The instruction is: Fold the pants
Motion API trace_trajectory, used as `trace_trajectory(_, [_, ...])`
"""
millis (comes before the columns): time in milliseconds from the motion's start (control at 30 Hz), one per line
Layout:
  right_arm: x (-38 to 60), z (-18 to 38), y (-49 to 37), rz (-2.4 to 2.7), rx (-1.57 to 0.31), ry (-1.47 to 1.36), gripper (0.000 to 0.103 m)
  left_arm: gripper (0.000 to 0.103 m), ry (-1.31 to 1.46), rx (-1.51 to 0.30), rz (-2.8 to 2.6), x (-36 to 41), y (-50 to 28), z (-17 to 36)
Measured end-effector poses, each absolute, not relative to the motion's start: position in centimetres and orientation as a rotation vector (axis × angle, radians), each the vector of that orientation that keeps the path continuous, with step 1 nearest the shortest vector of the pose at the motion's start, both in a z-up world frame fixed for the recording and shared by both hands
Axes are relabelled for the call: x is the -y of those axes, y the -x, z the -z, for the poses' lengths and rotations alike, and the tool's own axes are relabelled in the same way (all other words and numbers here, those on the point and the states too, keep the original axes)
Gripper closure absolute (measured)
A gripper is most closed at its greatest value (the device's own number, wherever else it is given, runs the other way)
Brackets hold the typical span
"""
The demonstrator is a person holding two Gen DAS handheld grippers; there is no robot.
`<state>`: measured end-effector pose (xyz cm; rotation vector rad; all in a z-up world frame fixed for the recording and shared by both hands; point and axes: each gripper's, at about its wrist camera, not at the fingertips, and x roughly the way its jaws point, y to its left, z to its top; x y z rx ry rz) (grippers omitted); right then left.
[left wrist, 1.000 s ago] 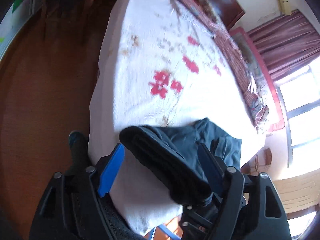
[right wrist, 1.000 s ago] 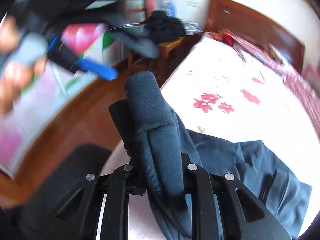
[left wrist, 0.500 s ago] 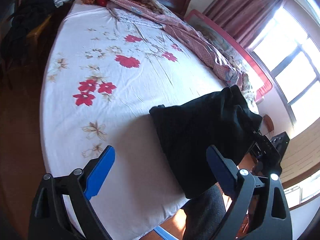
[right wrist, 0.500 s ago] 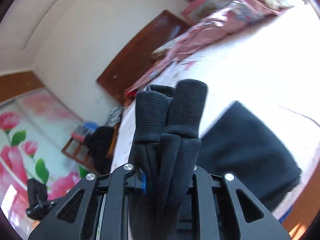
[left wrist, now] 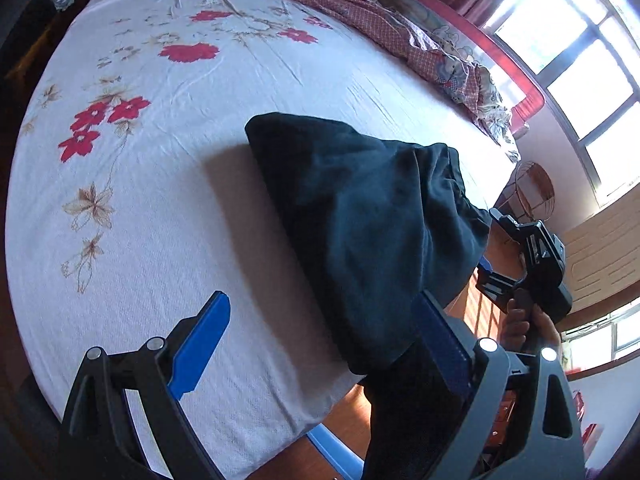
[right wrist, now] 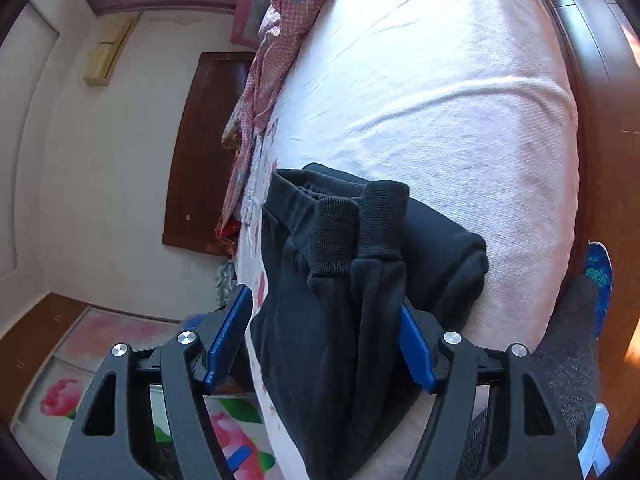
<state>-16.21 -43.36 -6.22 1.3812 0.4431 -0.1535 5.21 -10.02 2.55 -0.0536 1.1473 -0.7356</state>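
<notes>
The dark navy pants (left wrist: 360,216) lie folded in a bundle on the white flowered bed sheet (left wrist: 168,168) near the bed's front edge. My left gripper (left wrist: 320,340) is open and empty, its blue fingers (left wrist: 200,340) spread just short of the bundle. In the right wrist view the pants (right wrist: 340,280) show two ribbed cuffs (right wrist: 360,224) on top. My right gripper (right wrist: 324,344) is open, its fingers either side of the bundle's near end. The right gripper also shows in the left wrist view (left wrist: 532,264), held by a hand at the bed's edge.
A pink checked blanket (left wrist: 380,12) lies along the far side of the bed. A wooden headboard (right wrist: 200,148) stands at the bed's end. A wire basket (left wrist: 534,192) stands by the window. Wooden floor (right wrist: 608,80) borders the bed.
My right gripper has opened and let go of the pant cuffs, which now rest on the bundle on the bed. My left gripper stays open and has moved closer to the pants.
</notes>
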Motion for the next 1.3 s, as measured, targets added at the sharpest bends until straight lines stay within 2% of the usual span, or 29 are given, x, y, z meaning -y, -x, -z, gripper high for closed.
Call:
trace_trajectory(67, [44.0,5.7,18.7,0.168,-0.403,-1.358,0.034,0.008,0.022,-1.077,0.763,11.0,-5.8,-3.1])
trace_trajectory(200, [44.8,4.5,17.7,0.119,-0.419,-1.323,0.057,0.007,0.044,-1.017,0.8,13.5,-8.6,-3.2])
trace_trajectory(467, [46.1,6.5,13.3,0.182,-0.555,-1.291,0.059,0.006,0.069,-1.016,0.78,14.5,-10.7,-3.6])
trace_trajectory(500, [46.0,6.5,13.1,0.189,-0.564,-1.28,0.075,0.006,0.06,-1.018,0.774,14.3,-10.6,-3.5])
trace_trajectory(533, [45.8,6.3,12.7,0.208,-0.599,-1.233,0.085,0.006,0.054,-1.025,0.768,14.0,-10.6,-3.3])
trace_trajectory(600, [45.6,5.2,12.8,0.196,-0.599,-1.177,0.088,0.006,0.047,-1.042,0.751,13.5,-10.8,-2.8])
trace_trajectory(733, [45.8,2.8,15.2,0.206,-0.534,-1.132,0.088,0.006,0.064,-1.043,0.709,11.9,-11.1,-2.3])
trace_trajectory(867, [46.8,8.3,16.1,0.296,-0.628,-1.203,0.088,0.005,0.034,-1.028,0.669,11.3,-11.4,-1.7])
trace_trajectory(933, [46.9,9.3,17.0,0.298,-0.589,-1.271,0.08,0.005,-0.008,-1.013,0.661,11.4,-11.3,-1.5])
trace_trajectory(967, [46.9,9.2,17.2,0.302,-0.586,-1.278,0.071,0.005,-0.032,-1.006,0.657,11.5,-11.2,-1.5])
trace_trajectory(1000, [46.9,9.0,17.4,0.32,-0.601,-1.263,0.063,0.005,-0.05,-1.0,0.656,11.5,-11.1,-1.4])
trace_trajectory(1033, [47.0,8.5,17.3,0.35,-0.622,-1.252,0.06,0.005,-0.066,-0.997,0.654,11.6,-11.1,-1.3])
trace_trajectory(1133, [46.6,5.7,18.8,0.491,-0.593,-1.188,0.059,0.005,-0.085,-0.99,0.646,11.8,-11.3,-1.0])
trace_trajectory(1200, [46.1,3.0,19.0,0.499,-0.511,-1.097,0.059,0.005,-0.075,-0.974,0.655,12.3,-11.0,-1.2])
trace_trajectory(1300, [45.2,-0.1,14.7,0.29,-0.453,-1.0,0.059,0.005,-0.063,-0.942,0.749,14.6,-9.0,-1.4])
